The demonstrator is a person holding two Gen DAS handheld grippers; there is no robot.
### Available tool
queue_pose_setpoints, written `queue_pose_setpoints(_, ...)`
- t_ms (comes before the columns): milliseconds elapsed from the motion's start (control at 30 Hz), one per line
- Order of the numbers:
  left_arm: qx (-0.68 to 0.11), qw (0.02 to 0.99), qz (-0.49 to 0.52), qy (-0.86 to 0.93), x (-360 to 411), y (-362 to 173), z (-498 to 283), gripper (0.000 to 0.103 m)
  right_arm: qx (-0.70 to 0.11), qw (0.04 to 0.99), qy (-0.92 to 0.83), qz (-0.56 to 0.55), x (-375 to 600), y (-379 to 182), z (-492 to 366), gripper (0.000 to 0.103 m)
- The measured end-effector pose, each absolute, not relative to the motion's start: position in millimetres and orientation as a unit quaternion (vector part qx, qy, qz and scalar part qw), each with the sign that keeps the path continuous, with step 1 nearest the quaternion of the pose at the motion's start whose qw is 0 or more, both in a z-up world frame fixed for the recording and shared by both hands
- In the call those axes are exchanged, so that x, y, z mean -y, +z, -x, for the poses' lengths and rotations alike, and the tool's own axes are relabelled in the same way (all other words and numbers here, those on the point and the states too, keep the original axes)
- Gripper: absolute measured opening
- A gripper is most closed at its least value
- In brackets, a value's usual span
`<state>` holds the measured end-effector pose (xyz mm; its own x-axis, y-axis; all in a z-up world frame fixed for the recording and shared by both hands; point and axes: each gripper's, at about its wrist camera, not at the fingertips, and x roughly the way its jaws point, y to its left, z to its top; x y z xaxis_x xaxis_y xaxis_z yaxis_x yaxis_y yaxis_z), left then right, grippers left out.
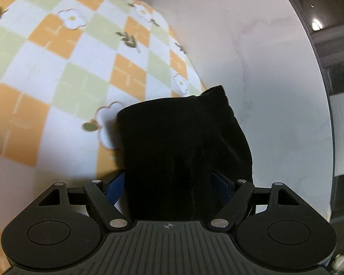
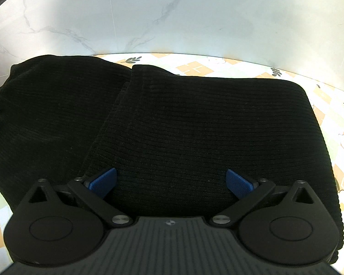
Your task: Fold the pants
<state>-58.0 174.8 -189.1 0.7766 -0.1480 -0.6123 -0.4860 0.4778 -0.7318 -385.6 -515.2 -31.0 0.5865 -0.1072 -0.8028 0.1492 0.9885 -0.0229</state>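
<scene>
The black ribbed pants (image 2: 195, 123) lie folded on the checkered cloth, one layer over another, filling the right wrist view. My right gripper (image 2: 170, 182) hovers over them with its blue pads (image 2: 103, 181) wide apart and nothing between them. In the left wrist view a bunched part of the black pants (image 1: 183, 146) hangs between my left gripper's (image 1: 169, 183) blue pads (image 1: 115, 183), lifted above the cloth. The fabric hides the fingertips, but the jaws stand partly apart around it.
A checkered orange, green and white cloth with flowers (image 1: 57, 68) covers part of a round white marble table (image 1: 275, 91). The table's edge (image 1: 318, 68) curves along the right, with dark floor beyond. Bare marble (image 2: 149, 18) lies past the pants.
</scene>
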Motion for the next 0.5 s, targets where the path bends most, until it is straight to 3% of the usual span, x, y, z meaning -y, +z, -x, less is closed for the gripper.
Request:
queue_pose_setpoints(67, -0.317, 0.809, 0.485, 0.098, -169, -186, 54, 0.096, -0.449, 0.890, -0.072, -0.023, 515, -31, 385, 0.103)
queue_pose_setpoints(167, -0.321, 0.821, 0.460, 0.104, -161, -183, 48, 0.096, -0.449, 0.890, -0.072, -0.023, 515, -31, 385, 0.103)
queue_pose_setpoints(233, -0.325, 0.823, 0.451, 0.117, -160, -181, 50, 0.076, -0.451, 0.889, -0.074, -0.024, 515, -31, 384, 0.103)
queue_pose_setpoints(267, -0.335, 0.819, 0.447, 0.131, -161, -182, 51, 0.041, -0.452, 0.889, -0.074, -0.024, 516, -31, 382, 0.103)
queue_pose_setpoints(500, -0.335, 0.816, 0.456, 0.119, -170, -179, 73, 0.035, -0.485, 0.873, -0.050, -0.019, 517, -25, 372, 0.103)
